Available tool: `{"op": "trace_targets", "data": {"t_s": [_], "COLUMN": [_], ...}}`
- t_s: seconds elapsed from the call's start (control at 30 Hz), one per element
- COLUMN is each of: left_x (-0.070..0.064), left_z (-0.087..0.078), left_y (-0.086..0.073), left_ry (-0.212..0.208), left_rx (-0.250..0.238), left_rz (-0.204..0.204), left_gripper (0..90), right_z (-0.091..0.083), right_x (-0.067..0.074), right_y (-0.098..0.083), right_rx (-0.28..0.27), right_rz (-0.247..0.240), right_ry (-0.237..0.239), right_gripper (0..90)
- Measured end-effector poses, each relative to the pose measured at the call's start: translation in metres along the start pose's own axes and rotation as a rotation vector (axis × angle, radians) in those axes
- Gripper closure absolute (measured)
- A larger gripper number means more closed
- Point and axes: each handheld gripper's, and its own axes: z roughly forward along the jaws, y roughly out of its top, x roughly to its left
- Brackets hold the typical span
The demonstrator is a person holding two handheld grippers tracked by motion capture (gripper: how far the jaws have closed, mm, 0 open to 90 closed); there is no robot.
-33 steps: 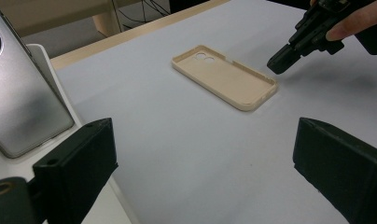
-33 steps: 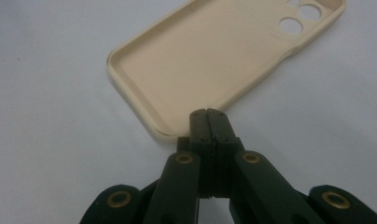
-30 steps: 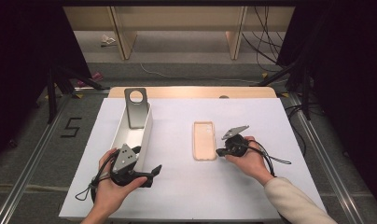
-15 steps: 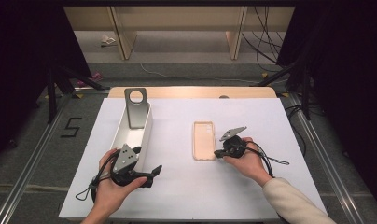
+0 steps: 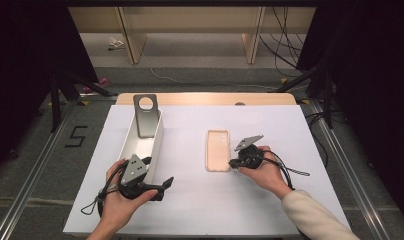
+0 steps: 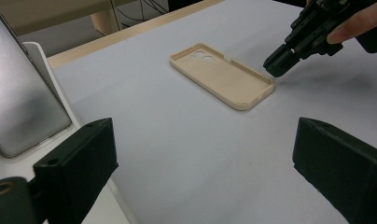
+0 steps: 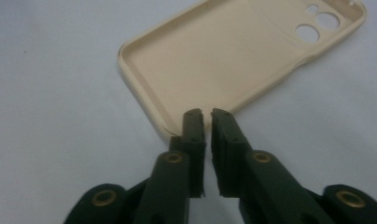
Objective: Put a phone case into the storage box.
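right gripper (image 7: 205, 114) has just been cracking open (narrow gap, nothing pinched) at the phone case (image 7: 233, 56) corner, probably to grab its rim

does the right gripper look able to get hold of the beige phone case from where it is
Probably yes. The right gripper sits at the near corner of the phone case, jaws just opening with only a narrow gap, nothing between them. The case lies flat on the table, nothing blocking.
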Motion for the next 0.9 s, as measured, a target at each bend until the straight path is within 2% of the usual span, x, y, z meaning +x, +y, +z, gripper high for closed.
{"op": "trace_targets", "data": {"t_s": [0.07,0.13,0.23,0.3,0.33,0.4,0.5,0.7,0.9], "left_x": [0.000,0.000,0.000,0.000,0.000,0.000,0.000,-0.001,0.001], "left_z": [0.000,0.000,0.000,0.001,0.001,0.001,0.002,0.004,0.004], "left_y": [0.000,0.000,0.000,0.000,0.000,0.001,0.001,0.003,0.003], "left_ry": [-0.001,-0.002,-0.003,-0.005,-0.006,-0.008,-0.010,-0.018,-0.013], "left_rx": [0.000,0.000,0.000,0.001,0.001,0.001,0.003,-0.002,-0.002], "left_rz": [0.001,0.002,0.002,0.000,0.001,0.005,0.003,0.006,-0.001], "left_gripper": [5.5,5.6,5.9,5.9,5.9,6.0,6.0,6.3,6.3], "right_z": [-0.002,-0.005,-0.008,-0.007,-0.006,-0.005,-0.003,-0.006,-0.009], "right_x": [0.001,0.006,0.016,0.023,0.027,0.034,0.038,0.037,0.036], "right_y": [0.002,0.007,0.015,0.021,0.023,0.026,0.027,0.028,0.029], "right_rx": [0.002,0.034,0.082,0.136,0.150,0.172,0.183,0.158,0.162], "right_rz": [-0.033,-0.122,-0.291,-0.401,-0.439,-0.484,-0.508,-0.483,-0.477], "right_ry": [-0.023,-0.052,-0.129,-0.169,-0.184,-0.187,-0.167,-0.139,-0.128], "right_gripper": [72.8,60.3,45.3,36.9,33.2,28.6,23.4,19.7,18.4]}}
